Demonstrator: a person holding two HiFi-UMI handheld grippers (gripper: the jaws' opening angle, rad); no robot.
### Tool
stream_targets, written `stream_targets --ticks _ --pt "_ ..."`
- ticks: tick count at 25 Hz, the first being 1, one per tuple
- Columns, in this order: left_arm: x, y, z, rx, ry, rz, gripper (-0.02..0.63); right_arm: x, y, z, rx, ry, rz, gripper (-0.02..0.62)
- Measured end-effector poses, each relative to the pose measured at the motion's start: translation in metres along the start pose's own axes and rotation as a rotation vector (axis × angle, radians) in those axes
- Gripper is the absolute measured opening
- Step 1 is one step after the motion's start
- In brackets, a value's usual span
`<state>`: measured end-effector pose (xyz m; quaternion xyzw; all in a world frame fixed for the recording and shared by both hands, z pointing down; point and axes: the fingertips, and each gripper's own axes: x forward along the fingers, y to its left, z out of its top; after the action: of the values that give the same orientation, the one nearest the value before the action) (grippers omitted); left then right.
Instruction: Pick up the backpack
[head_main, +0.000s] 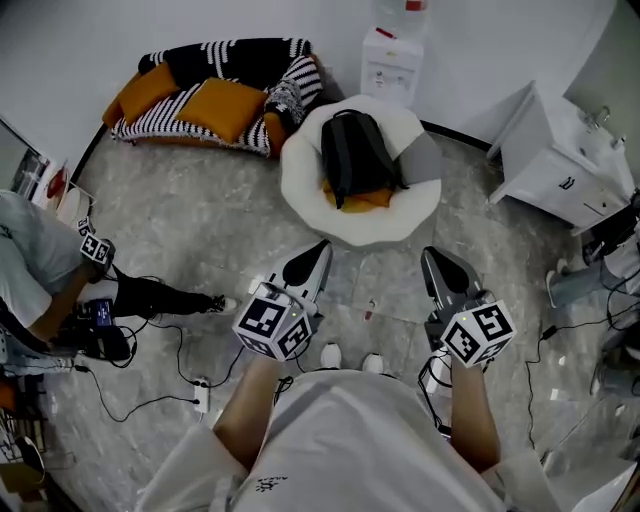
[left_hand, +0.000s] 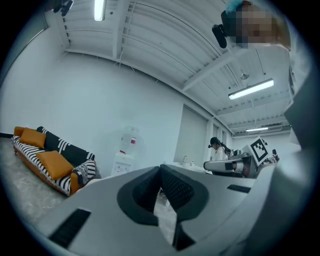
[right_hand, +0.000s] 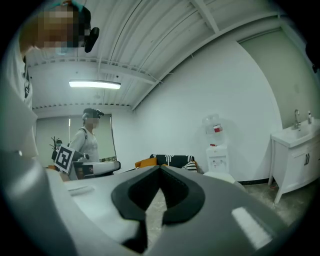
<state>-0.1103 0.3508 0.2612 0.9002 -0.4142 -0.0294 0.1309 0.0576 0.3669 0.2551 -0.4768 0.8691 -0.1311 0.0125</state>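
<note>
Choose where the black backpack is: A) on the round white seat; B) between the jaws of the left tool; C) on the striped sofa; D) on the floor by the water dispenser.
A: the head view shows the backpack lying on the round white seat, ahead of the left tool and the right tool, both shut and empty.

We see a black-and-white striped sofa (head_main: 160, 124) with orange cushions (head_main: 222, 106), a white water dispenser (head_main: 392, 64) just beside it, and a white sink cabinet (head_main: 552, 172) on the right.
</note>
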Motion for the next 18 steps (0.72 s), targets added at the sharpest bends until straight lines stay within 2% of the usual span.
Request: stream_targets --ticks 12,18 --pt "-0.016 0.046 0.004 -0.003 0.005 -0.017 -0.006 0.038 0.018 0.005 0.012 -0.019 -0.008 0.002" --pt "-0.012 0.061 -0.003 -0.003 0.025 -0.007 -0.006 0.052 0.013 -0.001 0.014 0.006 -0.009 0.002"
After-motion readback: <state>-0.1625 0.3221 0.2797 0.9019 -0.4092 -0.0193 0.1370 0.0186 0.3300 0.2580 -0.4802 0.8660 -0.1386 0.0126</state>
